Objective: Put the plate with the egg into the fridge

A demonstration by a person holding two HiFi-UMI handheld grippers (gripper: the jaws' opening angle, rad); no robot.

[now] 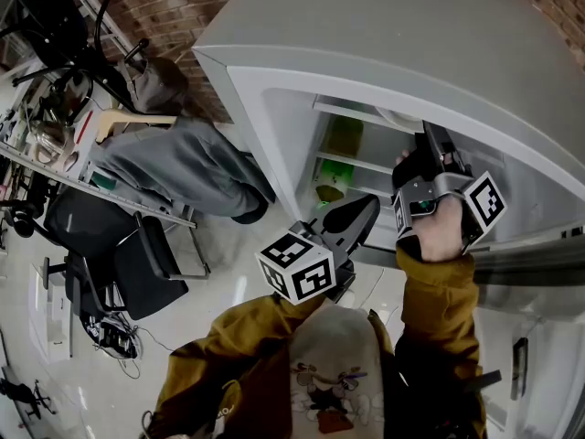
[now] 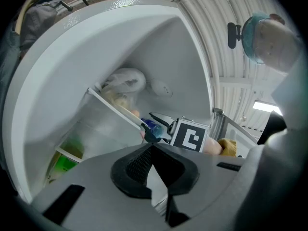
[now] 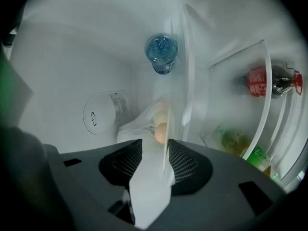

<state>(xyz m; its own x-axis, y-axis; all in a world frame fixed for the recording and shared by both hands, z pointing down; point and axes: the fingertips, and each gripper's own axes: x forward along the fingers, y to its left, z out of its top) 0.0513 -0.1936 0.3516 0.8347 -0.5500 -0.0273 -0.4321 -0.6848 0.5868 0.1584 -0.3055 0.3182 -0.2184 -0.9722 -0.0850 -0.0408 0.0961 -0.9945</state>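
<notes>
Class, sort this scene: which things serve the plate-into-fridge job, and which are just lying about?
Job: fridge, plate, egg, right gripper, jaws apart around the plate's rim.
Lying about: blue bottle, red can, office chair, left gripper.

left gripper (image 1: 355, 212) shut, right gripper (image 1: 429, 138) with jaws apart.

The left gripper (image 2: 152, 147) has its jaws closed together, with nothing between them. Beyond them stands the open fridge (image 2: 57, 81). The right gripper (image 2: 153, 125), with its marker cube (image 2: 191, 134), reaches the edge of a glass shelf (image 2: 113, 110), on which a white bundle (image 2: 124, 81) lies. A green thing (image 2: 65, 161) sits lower.
</notes>
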